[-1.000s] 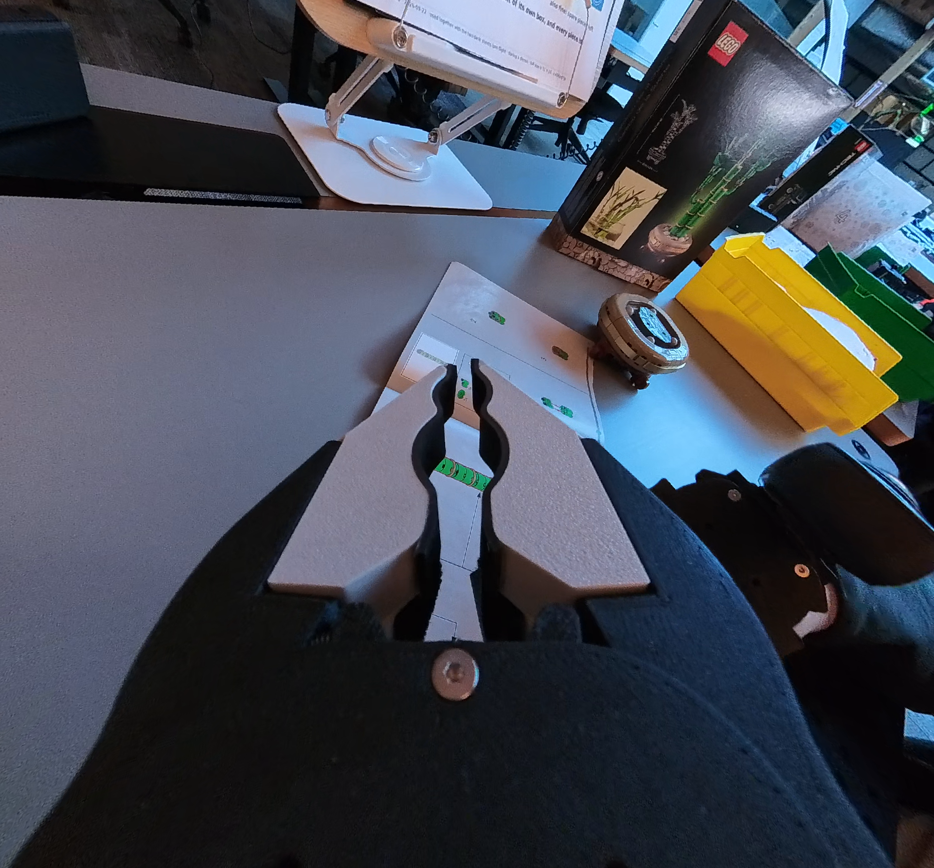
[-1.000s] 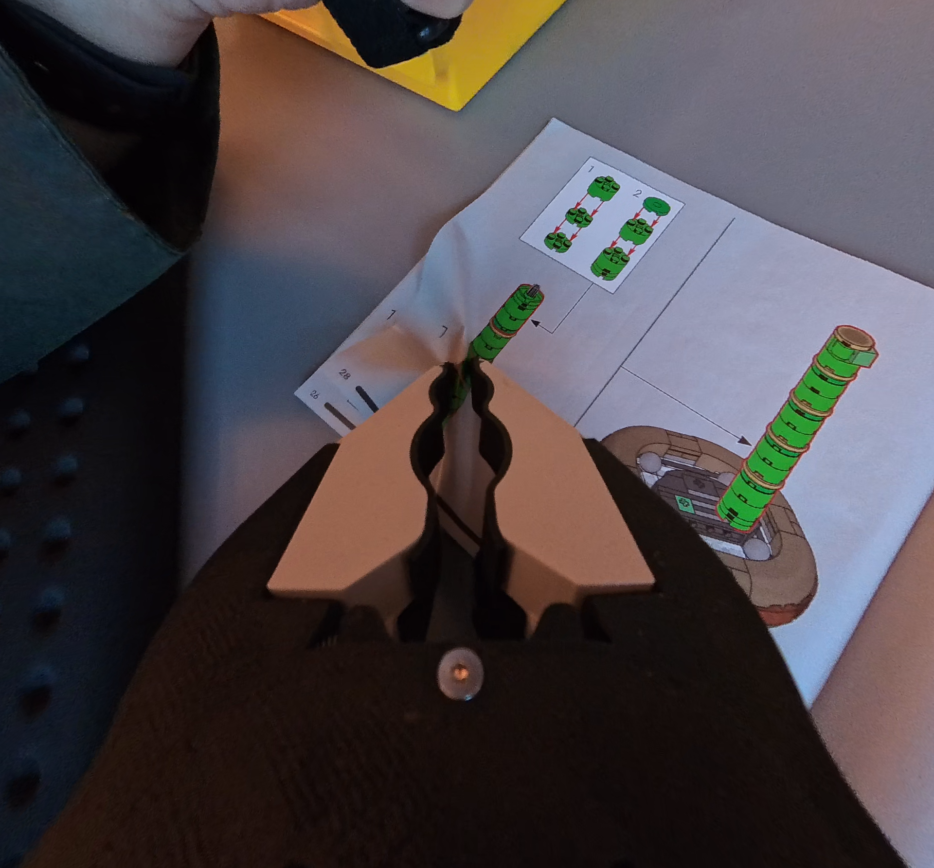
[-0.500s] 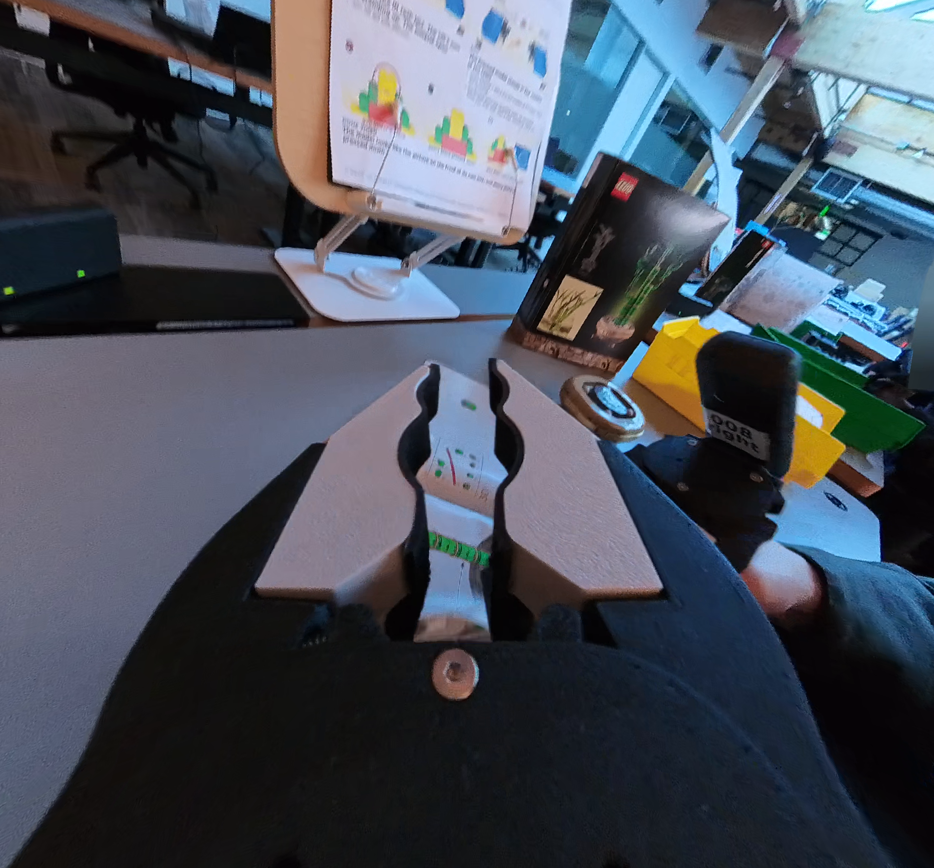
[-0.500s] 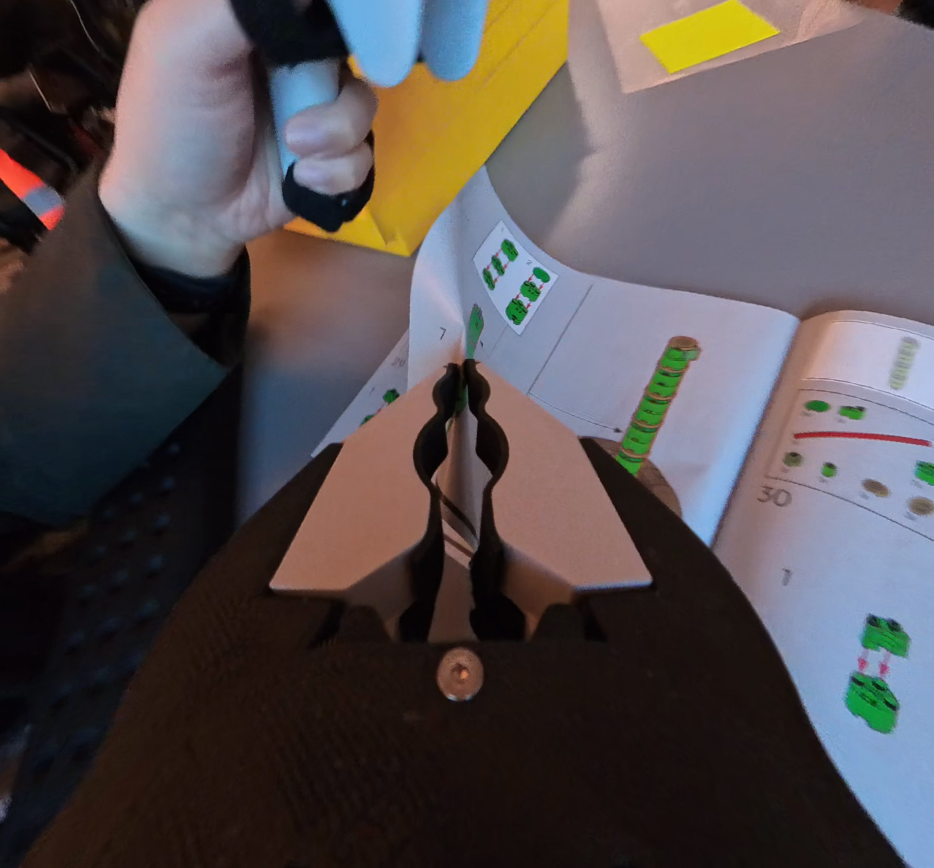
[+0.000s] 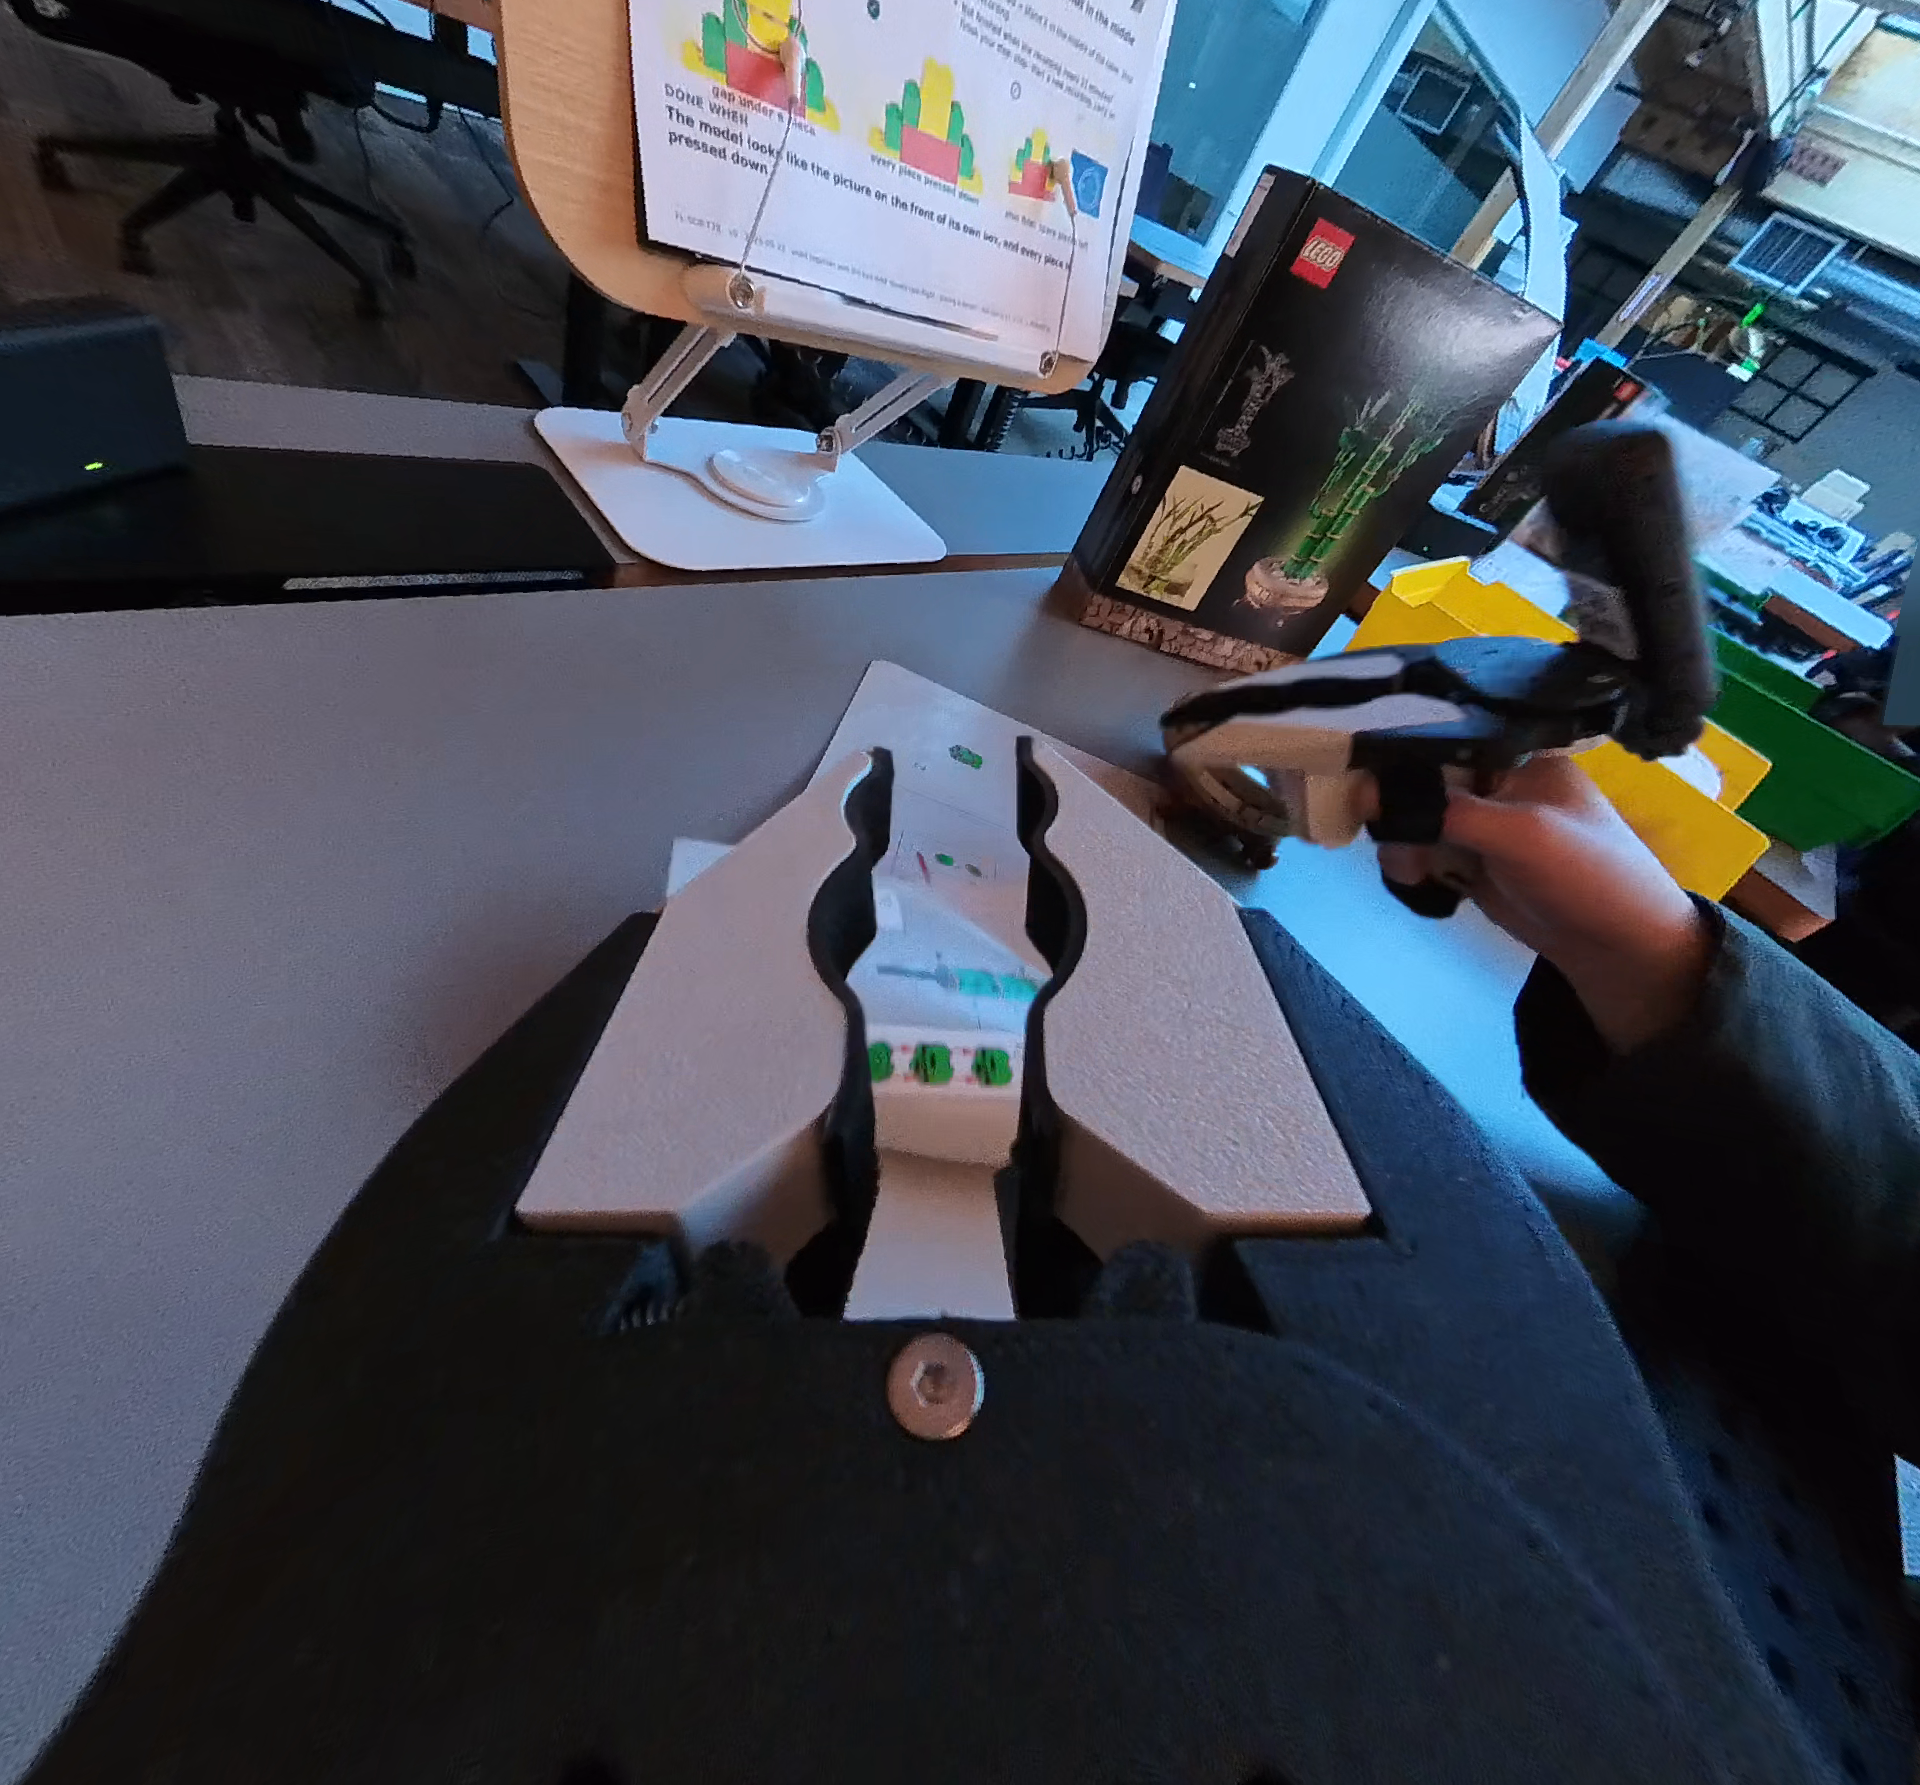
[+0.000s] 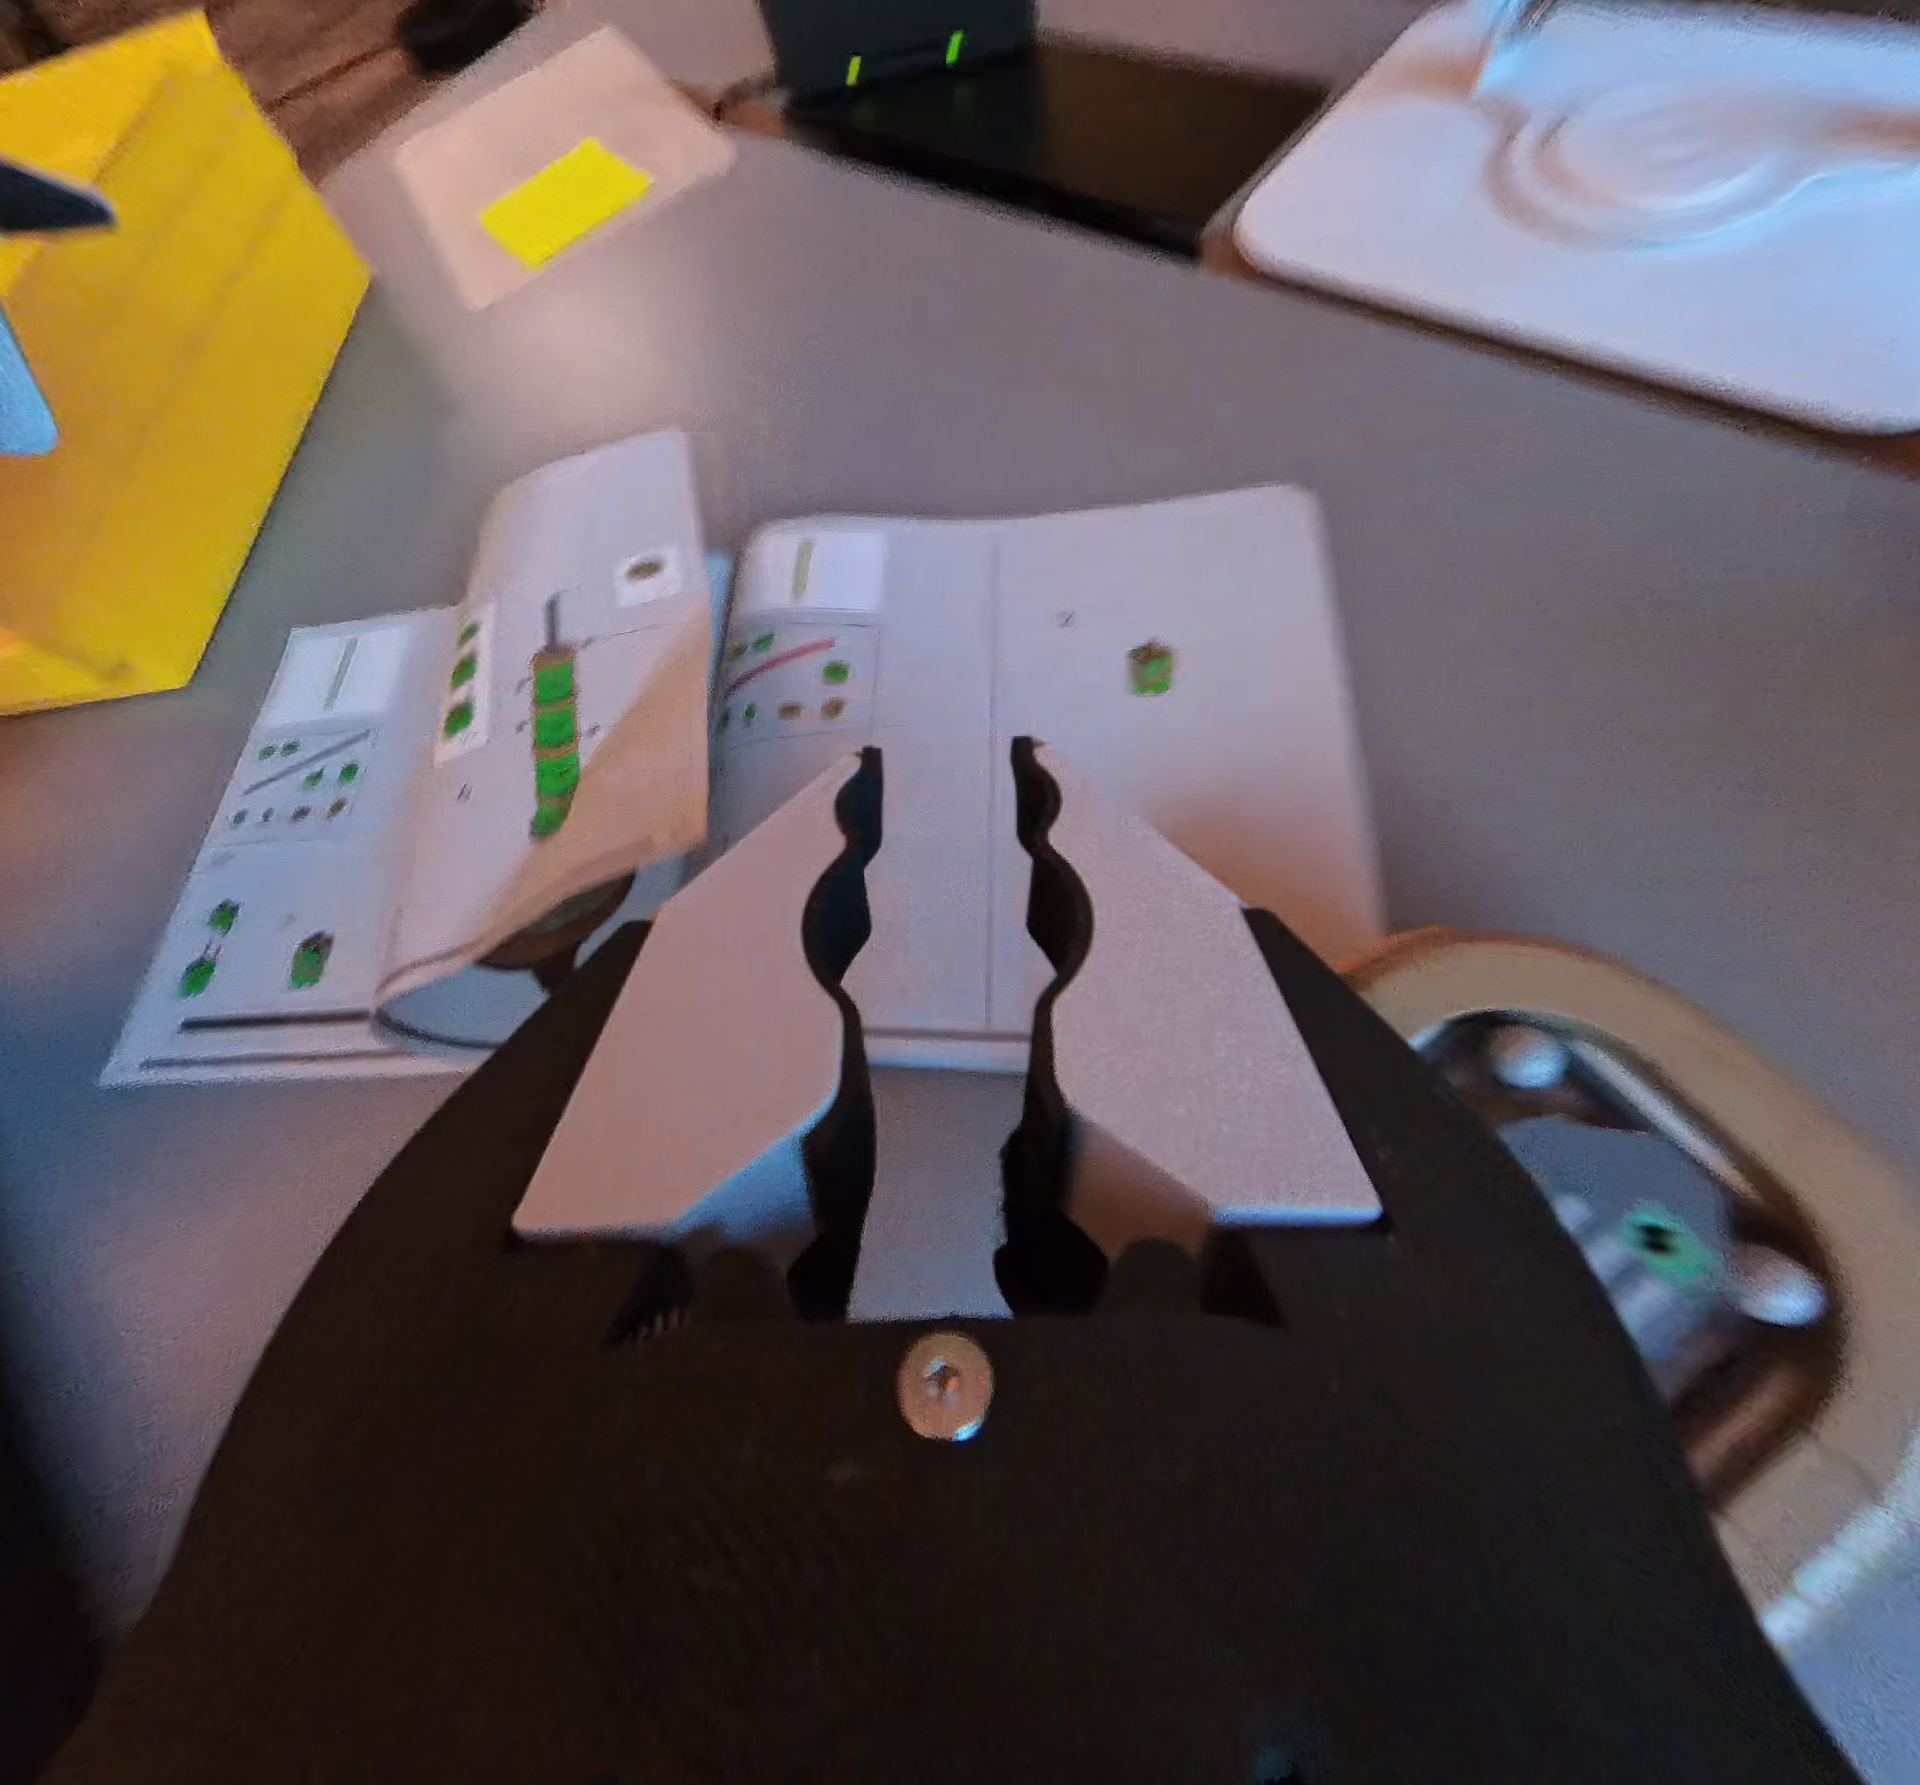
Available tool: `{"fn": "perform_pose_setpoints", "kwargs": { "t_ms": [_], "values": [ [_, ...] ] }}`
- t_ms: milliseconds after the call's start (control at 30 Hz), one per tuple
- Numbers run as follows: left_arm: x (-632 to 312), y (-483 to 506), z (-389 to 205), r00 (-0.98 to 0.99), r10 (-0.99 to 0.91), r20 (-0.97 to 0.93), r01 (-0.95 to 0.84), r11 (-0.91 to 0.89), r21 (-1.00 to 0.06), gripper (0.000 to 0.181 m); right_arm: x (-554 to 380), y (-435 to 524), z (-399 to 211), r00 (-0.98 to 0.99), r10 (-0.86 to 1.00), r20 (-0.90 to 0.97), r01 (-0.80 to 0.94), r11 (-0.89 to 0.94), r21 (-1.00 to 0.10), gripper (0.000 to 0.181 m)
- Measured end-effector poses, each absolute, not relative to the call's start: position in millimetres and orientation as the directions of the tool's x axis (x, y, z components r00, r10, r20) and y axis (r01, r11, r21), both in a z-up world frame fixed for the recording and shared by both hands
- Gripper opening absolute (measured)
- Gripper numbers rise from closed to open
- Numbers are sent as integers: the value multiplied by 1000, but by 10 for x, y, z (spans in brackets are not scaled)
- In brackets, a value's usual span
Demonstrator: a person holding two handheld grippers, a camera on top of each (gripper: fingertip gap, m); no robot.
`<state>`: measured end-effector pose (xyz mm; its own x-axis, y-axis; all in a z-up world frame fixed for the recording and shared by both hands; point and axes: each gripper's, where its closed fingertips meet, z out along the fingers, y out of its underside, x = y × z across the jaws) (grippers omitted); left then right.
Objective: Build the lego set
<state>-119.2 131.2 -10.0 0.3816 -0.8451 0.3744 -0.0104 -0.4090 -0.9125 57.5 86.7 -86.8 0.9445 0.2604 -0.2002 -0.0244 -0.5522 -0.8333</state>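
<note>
A: Progress check, your left to your right. Left tool [image 5: 951,759]: fingers apart, nothing between them, hovering over the near end of the instruction booklet [image 5: 940,862] on the grey bench [image 5: 312,800]. Right tool [image 6: 943,748]: also apart and empty, over the booklet's right page.

B: And the build itself?

A: Only the round brown base [image 6: 1621,1216], as far as I can judge. It sits on the bench at the near right of the right wrist view, just beside the booklet. No green stalk stands on it. The open pages picture a green stack going onto such a base, so most of the set looks still ahead of you.

B: Loose bricks?

A: None in view. The yellow bin [image 5: 1662,800] and the green bin [image 5: 1808,769] sit far right in the left view; their contents are hidden.

B: Anything in the way?

A: One booklet page stands curled up, not flat. Far side: a document stand [image 5: 748,499] with a sheet, then the black set box [image 5: 1299,426] upright. Both are well apart from the base. The right view is blurred, so small detail is unsure.
</note>
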Motion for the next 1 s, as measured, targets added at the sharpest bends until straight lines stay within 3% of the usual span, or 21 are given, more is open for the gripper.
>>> {"fn": "perform_pose_setpoints", "kwargs": {
  "t_ms": [100,167,267,367,400,467,567,633,667,767,867,933,1000],
  "values": [
    [-1214,1360,-202,418,-817,397,-32,-450,-893,18,382,862,-367,927,360,-109,11,-318,-948,23],
    [-1188,1367,-315,414,-800,435,-51,-497,-866,15,44,800,-291,889,452,-66,68,-275,-959,30],
    [-1089,1373,-530,419,-782,462,-88,-541,-836,11,-484,638,-716,795,563,-228,101,-493,-864,67],
    [-1010,1330,-870,456,-794,402,-254,-548,-797,6,-605,597,-1034,795,562,-230,165,-564,-809,70],
    [-993,1309,-921,462,-803,378,-291,-539,-790,6,-652,596,-1018,787,568,-243,150,-557,-817,63],
    [-960,1278,-929,465,-822,329,-323,-503,-802,7,-869,486,-938,697,612,-373,86,-588,-804,30],
    [-938,1247,-923,463,-837,290,-347,-473,-810,9,-1065,336,-994,600,613,-514,72,-682,-728,19],
    [-931,1231,-935,456,-838,301,-352,-480,-803,11,-1088,280,-1051,577,627,-523,110,-694,-711,0],
    [-929,1226,-927,450,-837,310,-349,-485,-802,12,-1052,293,-1057,588,624,-515,114,-695,-710,0],
    [-924,1211,-780,413,-844,341,-294,-478,-828,16,-705,474,-949,700,586,-408,93,-641,-762,0],
    [-977,1223,-677,415,-838,354,-260,-482,-837,20,59,706,-940,899,420,-122,165,-584,-795,0],
    [-1027,1251,-669,440,-832,338,-265,-479,-837,22,659,756,-1002,965,240,106,236,-617,-751,0],
    [-1071,1286,-679,471,-830,299,-283,-463,-840,25,1135,721,-1041,947,86,309,283,-677,-679,31]
  ]
}}
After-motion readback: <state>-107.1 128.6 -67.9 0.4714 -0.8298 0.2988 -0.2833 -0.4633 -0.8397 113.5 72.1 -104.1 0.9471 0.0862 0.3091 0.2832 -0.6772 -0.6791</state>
